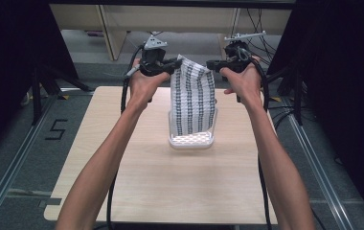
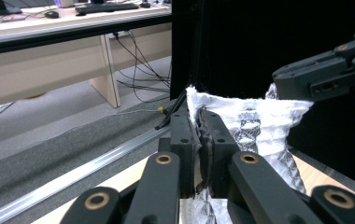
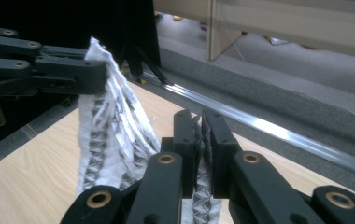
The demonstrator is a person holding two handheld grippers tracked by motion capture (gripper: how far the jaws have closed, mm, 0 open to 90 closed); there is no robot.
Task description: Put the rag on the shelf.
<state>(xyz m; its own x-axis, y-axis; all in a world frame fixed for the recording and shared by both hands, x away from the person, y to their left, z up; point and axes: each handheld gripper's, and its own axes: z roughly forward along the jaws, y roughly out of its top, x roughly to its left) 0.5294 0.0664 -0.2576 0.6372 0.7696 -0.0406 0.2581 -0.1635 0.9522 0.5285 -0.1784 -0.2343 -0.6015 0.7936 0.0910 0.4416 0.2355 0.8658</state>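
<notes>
A white cloth with dark patterned stripes hangs between my two grippers above the far half of the wooden table. Its lower end rests in a small white tray. My left gripper is shut on the cloth's upper left corner, and my right gripper is shut on the upper right corner. In the left gripper view the jaws pinch the cloth, with the right gripper across from them. In the right gripper view the jaws clamp the cloth, and the left gripper grips its far corner.
Black curtains stand close on both sides of the table. Metal rails run along the floor at left and right, with a "5" marked on the floor. Wooden desk legs and cables lie beyond the far edge.
</notes>
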